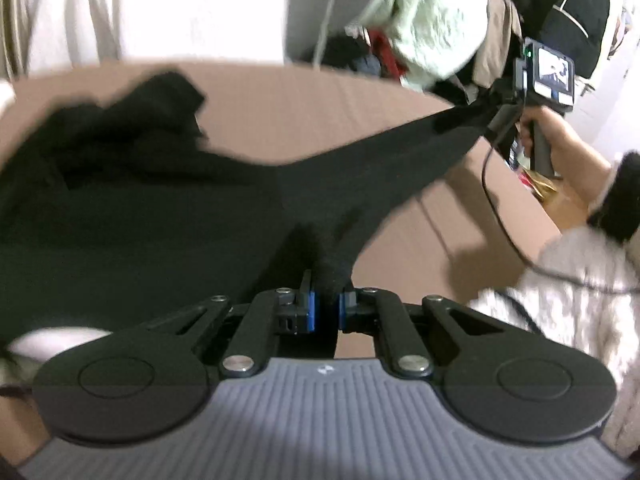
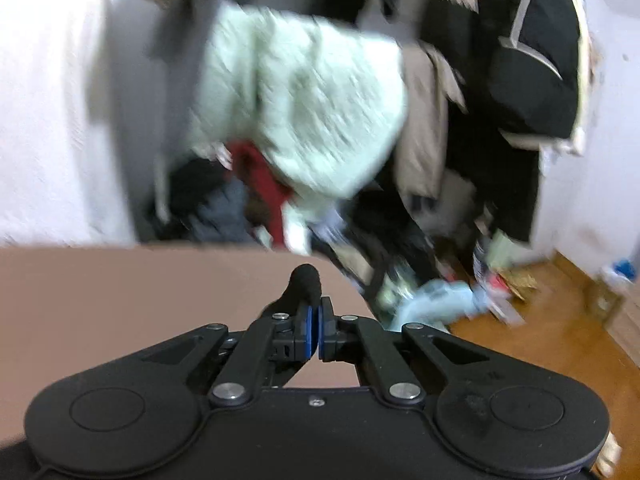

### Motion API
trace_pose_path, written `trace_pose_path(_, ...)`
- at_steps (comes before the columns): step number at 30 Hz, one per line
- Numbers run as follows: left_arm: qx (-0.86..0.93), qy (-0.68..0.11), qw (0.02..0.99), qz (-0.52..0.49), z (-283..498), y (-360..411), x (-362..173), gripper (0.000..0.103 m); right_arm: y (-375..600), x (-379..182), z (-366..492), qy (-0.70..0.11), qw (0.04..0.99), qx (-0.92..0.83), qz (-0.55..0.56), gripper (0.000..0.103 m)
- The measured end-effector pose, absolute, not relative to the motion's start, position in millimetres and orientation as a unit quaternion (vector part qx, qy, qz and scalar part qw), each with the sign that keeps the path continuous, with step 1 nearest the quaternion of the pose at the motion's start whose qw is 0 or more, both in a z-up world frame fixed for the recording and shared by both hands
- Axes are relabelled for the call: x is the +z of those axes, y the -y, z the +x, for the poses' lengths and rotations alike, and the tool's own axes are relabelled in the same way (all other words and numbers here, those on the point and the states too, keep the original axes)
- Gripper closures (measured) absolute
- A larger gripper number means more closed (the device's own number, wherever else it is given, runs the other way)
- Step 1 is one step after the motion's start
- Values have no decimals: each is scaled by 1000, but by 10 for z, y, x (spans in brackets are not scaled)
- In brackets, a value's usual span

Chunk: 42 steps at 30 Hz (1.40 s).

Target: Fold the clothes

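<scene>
The left gripper [image 1: 325, 312] is clamped on a bunched edge of the black garment [image 1: 140, 216], which spreads ahead of it over the brown surface [image 1: 320, 112]. Further to its right, the right gripper [image 2: 314, 330] pinches another corner of the same cloth between closed pads. Beyond it hangs a pale green fleece [image 2: 304, 120].

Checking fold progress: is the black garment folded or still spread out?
Not folded: the black garment lies loosely bunched on the brown table, one corner pinched in the left gripper, another stretched up to the right gripper.
</scene>
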<state>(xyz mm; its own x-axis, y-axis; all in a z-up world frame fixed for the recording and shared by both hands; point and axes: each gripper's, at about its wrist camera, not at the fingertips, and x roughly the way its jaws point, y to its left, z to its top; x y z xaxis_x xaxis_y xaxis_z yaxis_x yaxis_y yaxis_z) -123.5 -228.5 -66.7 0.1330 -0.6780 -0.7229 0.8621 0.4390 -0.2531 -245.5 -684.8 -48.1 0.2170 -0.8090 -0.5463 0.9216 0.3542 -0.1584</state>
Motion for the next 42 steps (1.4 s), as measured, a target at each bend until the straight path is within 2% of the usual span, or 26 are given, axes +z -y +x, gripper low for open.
trace_pose_path(3,-498,-447,730,139,-1296,2379,-1013,93,6977,-675,-2525,-317,759,-546,159,101)
trace_pose_path(5,-489,-458,729,142,-1322,2395,-1116,93,6971,-716,-2492,-323,755,-550,151,101)
trace_pose_path(12,-549,-426,715,79,-1281,2266,-680,94,6928,-435,-2789,-261,733,-607,161,102)
trace_pose_path(16,-554,-506,660,53,-1262,2366,-1018,94,7069,-551,-2873,-283,702,-633,162,102)
trace_pose_path(21,-534,-532,655,58,-1237,2345,-1249,92,7221,-821,-2894,-330,678,-629,190,100)
trace_pose_path(22,-534,-531,655,63,-1226,2322,-1199,86,7215,-832,-2879,-336,671,-635,182,94)
trace_pose_path(23,-536,-525,657,73,-1227,2298,-1135,70,7210,-843,-2864,-343,664,-641,173,74)
trace_pose_path(24,-538,-520,659,83,-1229,2275,-1071,61,7204,-854,-2849,-349,657,-647,165,63)
trace_pose_path(25,-538,-507,667,93,-1241,2227,-989,50,7199,-865,-2834,-356,650,-653,157,47)
trace_pose_path(26,-539,-490,678,103,-1259,2166,-898,48,7186,-839,-2827,-353,649,-656,154,43)
trace_pose_path(30,-521,-434,727,111,-1125,1854,-536,44,7055,-513,-2839,-283,693,-637,185,43)
trace_pose_path(31,-511,-424,740,105,-1038,1759,-444,40,6995,-421,-2830,-261,714,-620,196,43)
trace_pose_path(32,-492,-417,758,97,-924,1651,-367,35,6919,-330,-2804,-241,739,-594,206,43)
trace_pose_path(35,-382,-409,825,79,-469,1249,-220,33,6667,-91,-2676,-199,807,-506,230,41)
trace_pose_path(38,-246,-411,874,75,-12,926,-129,33,6391,59,-2468,-177,855,-426,236,34)
trace_pose_path(42,-106,-439,889,72,642,296,-142,30,6047,107,-2164,-182,890,-356,218,34)
